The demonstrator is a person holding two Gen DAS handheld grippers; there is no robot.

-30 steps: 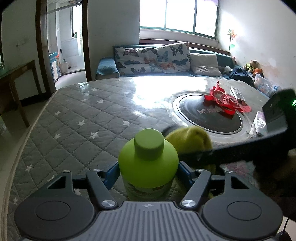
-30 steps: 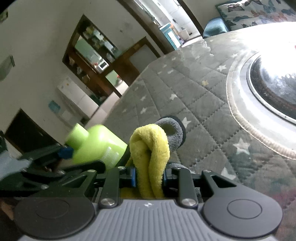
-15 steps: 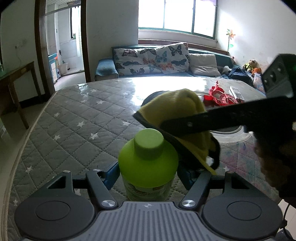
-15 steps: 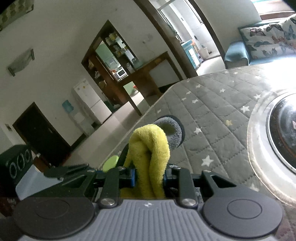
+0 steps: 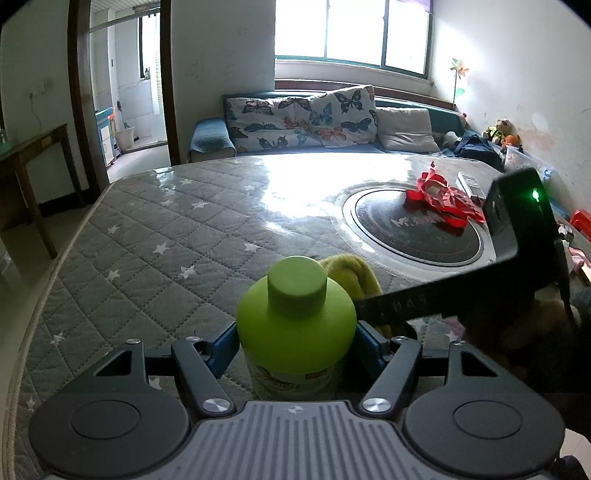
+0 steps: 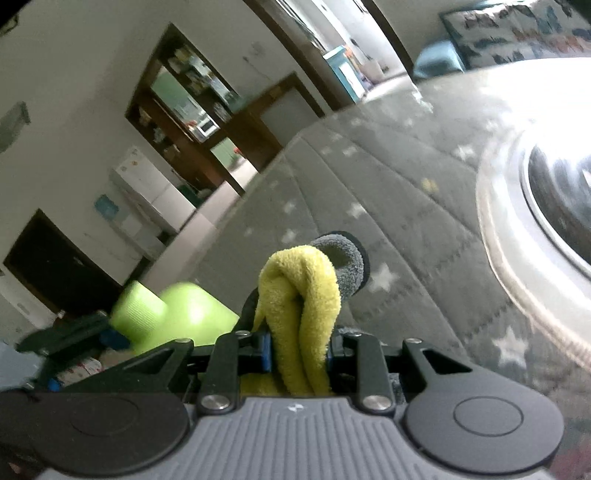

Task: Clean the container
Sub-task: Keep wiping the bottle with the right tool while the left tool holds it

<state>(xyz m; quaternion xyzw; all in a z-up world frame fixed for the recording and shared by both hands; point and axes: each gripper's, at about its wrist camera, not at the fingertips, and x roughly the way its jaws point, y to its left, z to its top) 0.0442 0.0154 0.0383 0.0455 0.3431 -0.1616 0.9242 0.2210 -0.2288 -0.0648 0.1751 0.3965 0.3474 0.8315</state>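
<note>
— What is listed on the table? 
— A grey quilted cover with white stars [image 5: 155,236], a round black turntable [image 5: 417,229], and red ribbon [image 5: 439,199] laid on it.

— And behind? 
— A sofa [image 5: 332,147] with butterfly cushions [image 5: 299,118], a window [image 5: 351,29], a wooden side table [image 5: 33,147], soft toys [image 5: 502,131].
</note>
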